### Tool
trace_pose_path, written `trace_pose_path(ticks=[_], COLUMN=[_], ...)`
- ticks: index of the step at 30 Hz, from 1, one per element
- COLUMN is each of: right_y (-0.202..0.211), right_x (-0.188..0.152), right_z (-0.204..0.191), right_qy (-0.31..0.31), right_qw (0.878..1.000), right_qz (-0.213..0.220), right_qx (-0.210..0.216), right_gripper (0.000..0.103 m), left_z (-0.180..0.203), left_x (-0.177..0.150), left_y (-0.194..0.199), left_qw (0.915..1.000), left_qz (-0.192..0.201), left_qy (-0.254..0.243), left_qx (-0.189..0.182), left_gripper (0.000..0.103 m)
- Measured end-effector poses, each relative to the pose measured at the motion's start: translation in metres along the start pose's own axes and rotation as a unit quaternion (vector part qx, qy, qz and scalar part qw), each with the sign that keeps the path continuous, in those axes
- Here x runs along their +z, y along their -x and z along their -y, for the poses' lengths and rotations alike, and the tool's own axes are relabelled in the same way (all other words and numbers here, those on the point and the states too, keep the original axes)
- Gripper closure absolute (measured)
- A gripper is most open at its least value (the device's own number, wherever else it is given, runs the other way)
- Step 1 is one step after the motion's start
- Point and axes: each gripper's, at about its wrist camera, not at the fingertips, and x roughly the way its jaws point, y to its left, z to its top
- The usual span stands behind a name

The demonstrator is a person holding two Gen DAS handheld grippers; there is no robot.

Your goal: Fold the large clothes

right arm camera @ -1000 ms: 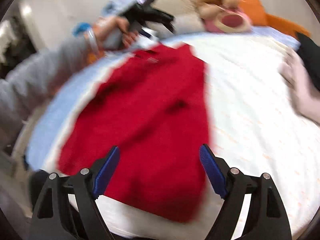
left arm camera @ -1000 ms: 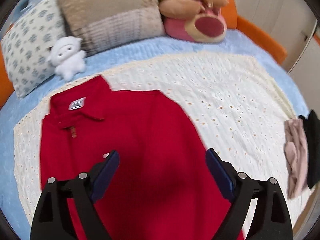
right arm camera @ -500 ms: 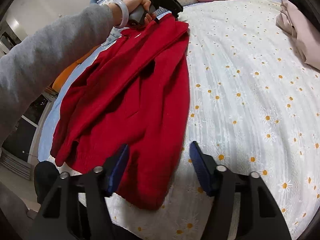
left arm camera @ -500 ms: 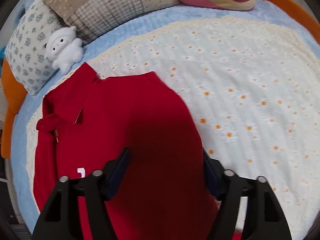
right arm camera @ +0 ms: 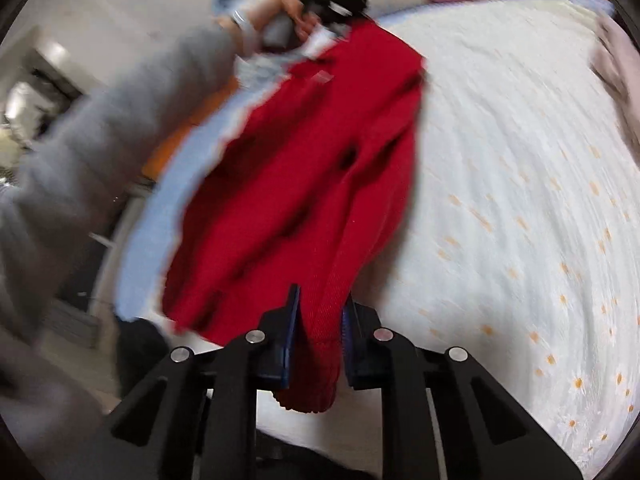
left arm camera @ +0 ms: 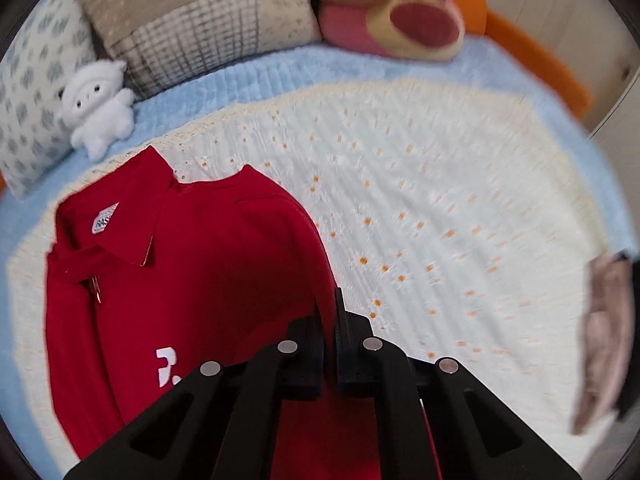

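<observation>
Both sets of jaws have just been closing: a second ago each pair stood wide apart over the red polo shirt (left arm camera: 208, 264), and now each pair has cloth between it. My left gripper (left arm camera: 329, 320) is pressed fully together, its jaws pinching the shirt's right-hand edge below the shoulder. My right gripper (right arm camera: 320, 320) is pinching a thick fold of ribbed hem, which bulges out below the blue pads (right arm camera: 291, 332); the jaws remain slightly apart because of the bunched fabric.

Position of the shirt: it lies lengthwise on the white daisy-print cover (left arm camera: 440, 208), toward that cover's left side in the left wrist view. The collar, with its sewn label, points toward the pillows (left arm camera: 192, 28). A white printed mark shows on the chest. In the right wrist view the shirt runs from the hem at my right gripper up to the collar end, where my left hand (right arm camera: 288, 20) holds the other tool, the grey sleeve (right arm camera: 120, 120) leading back from it.

Surroundings: a white plush toy (left arm camera: 100, 108) rests against the pillows; a pink plush toy (left arm camera: 400, 20) lies further along. A pale pink garment (left arm camera: 604, 336) lies at the cover's right edge. Both views are motion-blurred.
</observation>
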Motion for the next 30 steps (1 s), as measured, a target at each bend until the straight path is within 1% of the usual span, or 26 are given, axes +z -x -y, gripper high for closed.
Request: trace_pose_path(ticks=[1, 2, 3, 4, 5, 6, 7, 9, 11, 13, 14, 17, 19, 20, 21, 23, 24, 25, 26, 27, 28, 30], right_y=[0.002, 0.002, 0.0, -0.004, -0.011, -0.019, -0.027, -0.048, -0.072, -0.099, -0.108, -0.14, -0.149, -0.157, -0.158, -0.161, -0.16, -0.156, -0.149, -0.142, -0.132, -0.112], right_x=[0.008, 0.013, 0.021, 0.027, 0.031, 0.035, 0.036, 0.037, 0.036, 0.032, 0.031, 0.018, 0.009, 0.004, 0.0, -0.005, -0.008, -0.008, -0.008, -0.007, -0.006, -0.002], right_z=[-0.016, -0.027, -0.044, -0.061, -0.079, -0.095, -0.108, -0.132, -0.148, -0.159, -0.161, -0.17, -0.171, -0.171, -0.17, -0.169, -0.173, -0.175, -0.177, -0.177, -0.179, -0.175], right_qy=[0.016, 0.027, 0.048, 0.067, 0.086, 0.103, 0.118, 0.146, 0.159, 0.167, 0.168, 0.192, 0.207, 0.212, 0.212, 0.217, 0.225, 0.228, 0.229, 0.23, 0.233, 0.232], right_qw=[1.0, 0.999, 0.998, 0.996, 0.994, 0.992, 0.989, 0.984, 0.979, 0.976, 0.975, 0.969, 0.965, 0.963, 0.962, 0.96, 0.958, 0.957, 0.957, 0.958, 0.958, 0.962], right_qz=[0.002, 0.002, -0.004, -0.01, -0.019, -0.028, -0.038, -0.062, -0.088, -0.114, -0.123, -0.153, -0.161, -0.167, -0.168, -0.175, -0.176, -0.178, -0.177, -0.173, -0.163, -0.142], right_qx=[0.015, 0.025, 0.039, 0.051, 0.065, 0.074, 0.079, 0.085, 0.091, 0.083, 0.078, 0.029, -0.001, -0.014, -0.019, -0.021, -0.02, -0.011, 0.007, 0.017, 0.026, 0.03], right_gripper=[0.084, 0.084, 0.084, 0.084, 0.084, 0.084, 0.084, 0.084, 0.084, 0.084, 0.084, 0.085, 0.085, 0.084, 0.084, 0.071, 0.067, 0.055, 0.042, 0.039, 0.037, 0.038], left_z=[-0.008, -0.023, -0.038, -0.049, -0.068, -0.079, -0.099, -0.127, -0.162, -0.187, -0.202, -0.228, -0.235, -0.238, -0.239, -0.242, -0.243, -0.244, -0.245, -0.245, -0.243, -0.231], left_x=[0.0, -0.001, -0.002, -0.003, -0.006, -0.009, -0.013, -0.017, -0.027, -0.034, -0.039, -0.056, -0.065, -0.07, -0.073, -0.073, -0.072, -0.072, -0.072, -0.072, -0.072, -0.073], left_y=[0.007, 0.018, 0.028, 0.034, 0.045, 0.05, 0.057, 0.06, 0.053, 0.041, 0.029, -0.006, -0.029, -0.038, -0.036, -0.034, -0.03, -0.023, -0.009, 0.005, 0.021, 0.061], left_qw=[0.9998, 0.9989, 0.9973, 0.996, 0.9934, 0.9918, 0.9889, 0.9866, 0.9848, 0.9836, 0.9827, 0.9809, 0.9835, 0.9817, 0.9798, 0.977, 0.9763, 0.9761, 0.9767, 0.977, 0.9779, 0.9816], left_qz=[0.006, 0.017, 0.028, 0.037, 0.051, 0.058, 0.067, 0.074, 0.071, 0.064, 0.057, 0.039, 0.023, 0.033, 0.05, 0.053, 0.053, 0.055, 0.067, 0.079, 0.093, 0.118], left_qy=[0.006, 0.015, 0.022, 0.025, 0.028, 0.03, 0.034, 0.041, 0.06, 0.078, 0.09, 0.115, 0.121, 0.126, 0.129, 0.135, 0.138, 0.141, 0.142, 0.14, 0.131, 0.092], left_qx=[-0.017, -0.042, -0.065, -0.078, -0.099, -0.11, -0.128, -0.14, -0.147, -0.15, -0.151, -0.152, -0.132, -0.139, -0.145, -0.156, -0.158, -0.156, -0.146, -0.14, -0.133, -0.118], left_gripper=[0.094, 0.094, 0.094, 0.094, 0.094, 0.094, 0.094, 0.094, 0.094, 0.094, 0.094, 0.094, 0.092, 0.092, 0.091, 0.09, 0.088, 0.075, 0.068, 0.055, 0.046, 0.042])
